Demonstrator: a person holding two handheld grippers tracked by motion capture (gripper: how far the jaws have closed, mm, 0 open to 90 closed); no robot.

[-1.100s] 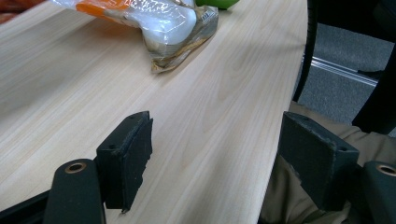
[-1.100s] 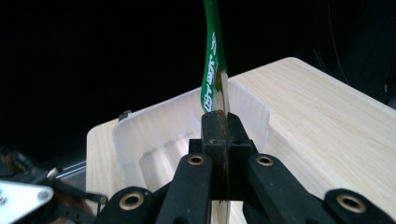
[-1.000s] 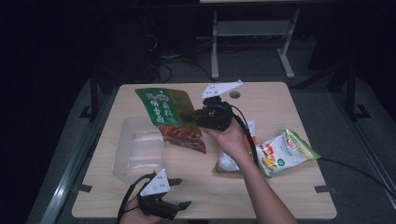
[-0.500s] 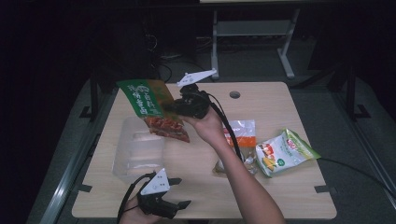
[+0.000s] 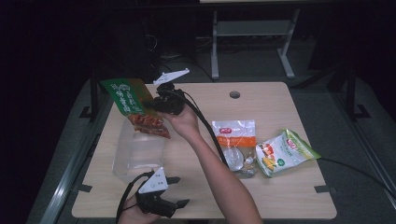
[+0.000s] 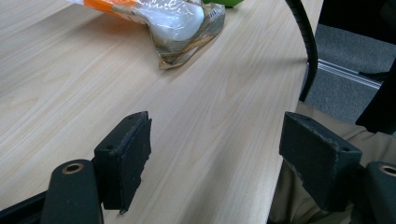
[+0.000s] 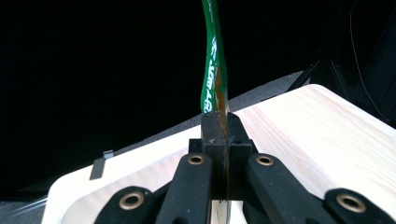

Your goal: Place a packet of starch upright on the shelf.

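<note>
In the high view, the right gripper [image 5: 154, 103] is holding a green snack bag [image 5: 133, 105] in the air above the clear plastic bin [image 5: 137, 151] at the table's [image 5: 280, 196] left side. The bag is hanging tilted from the pinch on its edge without folding, so it is probably light and its film fairly stiff; that flat sealed margin looks like the safest place to grip, since the film may be slippery and the contents could crush. The left gripper [image 5: 180, 191] is resting near the front edge, beside the bin.

In the left gripper view, the jaws are standing wide apart over bare wood, gripping nothing, with a clear packet [image 6: 180, 23] lying farther off.

In the right gripper view, the jaws are pressing together on the bag's thin edge [image 7: 215, 79], which is rising nearly upright from between them, only slightly bowed.
</note>
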